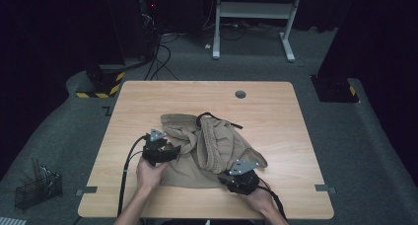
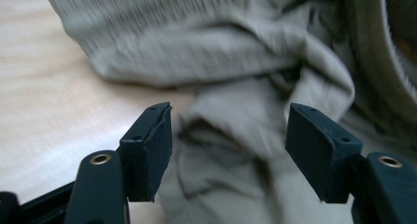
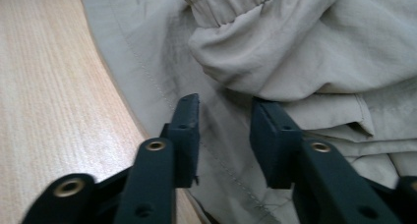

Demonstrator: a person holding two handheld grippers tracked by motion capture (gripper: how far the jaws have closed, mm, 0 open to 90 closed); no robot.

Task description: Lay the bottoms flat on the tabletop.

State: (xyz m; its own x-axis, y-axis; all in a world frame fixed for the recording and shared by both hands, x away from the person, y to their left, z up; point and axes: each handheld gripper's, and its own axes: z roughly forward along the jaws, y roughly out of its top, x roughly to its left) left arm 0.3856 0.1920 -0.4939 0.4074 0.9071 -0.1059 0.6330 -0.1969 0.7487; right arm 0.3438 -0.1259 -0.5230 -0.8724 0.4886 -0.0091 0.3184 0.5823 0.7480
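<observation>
A crumpled khaki garment [image 1: 207, 146] with an elastic waistband and a black drawstring [image 1: 217, 117] lies in the middle of the wooden table [image 1: 148, 101]. My left gripper [image 1: 172, 148] is at the garment's left edge. In the left gripper view its jaws [image 2: 228, 145] stand wide open over a rumpled fold of the cloth [image 2: 236, 52], with nothing pinched. My right gripper [image 1: 226, 178] is at the near right edge of the garment. In the right gripper view it [image 3: 223, 130] is open with a narrow gap, flat cloth [image 3: 305, 52] lying under and between the jaws, which do not press on it.
A round cable hole [image 1: 240, 93] is in the table's far edge. Bare wood [image 3: 44, 86] runs along the garment's near side. On the floor stand a wire basket [image 1: 37, 188] at the left and a white desk frame [image 1: 251, 13] at the back.
</observation>
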